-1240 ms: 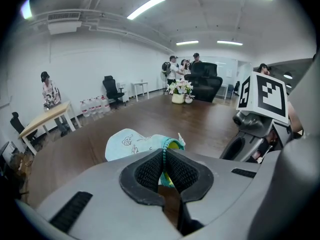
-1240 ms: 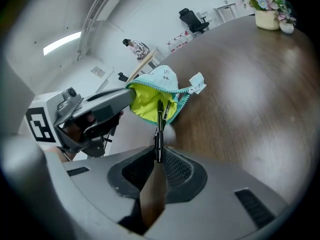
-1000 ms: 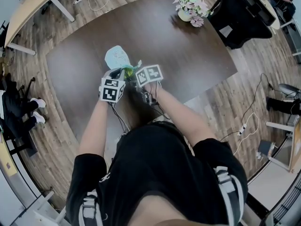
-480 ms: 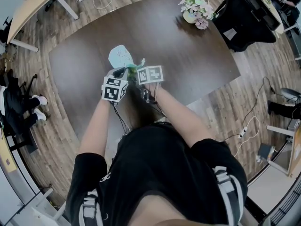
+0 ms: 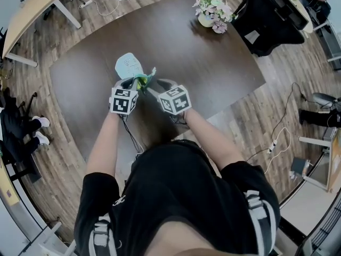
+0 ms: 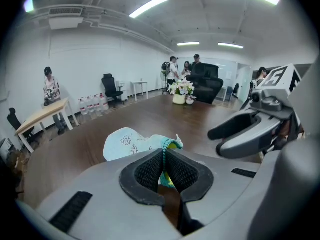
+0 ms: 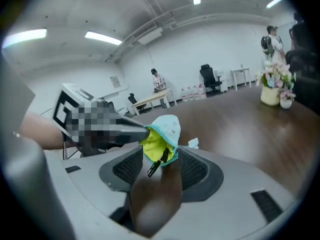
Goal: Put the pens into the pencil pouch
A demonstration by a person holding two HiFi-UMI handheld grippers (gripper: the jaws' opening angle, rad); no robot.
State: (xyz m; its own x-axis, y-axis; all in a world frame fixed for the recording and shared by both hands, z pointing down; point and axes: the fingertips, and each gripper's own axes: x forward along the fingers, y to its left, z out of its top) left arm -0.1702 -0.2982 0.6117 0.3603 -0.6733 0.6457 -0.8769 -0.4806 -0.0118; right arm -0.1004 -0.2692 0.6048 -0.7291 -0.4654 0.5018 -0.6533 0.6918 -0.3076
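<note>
**Pouch mouth held up while a pen is let go**

The pencil pouch (image 5: 129, 66) is kept near the front edge of the tabletop (image 5: 213, 68), at 12 o'clock from the left gripper (image 5: 136, 82). In the left gripper view the fingers (image 6: 148, 171) are pressed together on the teal zip edge (image 6: 162, 160) of the pouch, so that its mouth is lifted and turned toward the person. Held this way, the opening is kept presented to the other hand and the soft fabric is prevented from folding shut.

The right gripper (image 5: 153, 90) is placed at 3 o'clock of the left one, its tips aimed at the mouth. Its fingers (image 7: 128, 167) stand apart and have just been opening. Between them the yellow lining (image 7: 154, 145) and the dark end of a pen (image 7: 157, 166) are seen, the pen projecting from the mouth toward 7 o'clock. The pads do not appear to press on it, though the view is blurred there. It is judged that the pen has been fed in and is being released, with part of it not yet inside.

The closed end of the pouch seems to rest on the tabletop, which would carry its weight while only the rim is gripped. A flower pot (image 5: 210, 14) is left at the 1 o'clock corner, well apart from the work.
</note>
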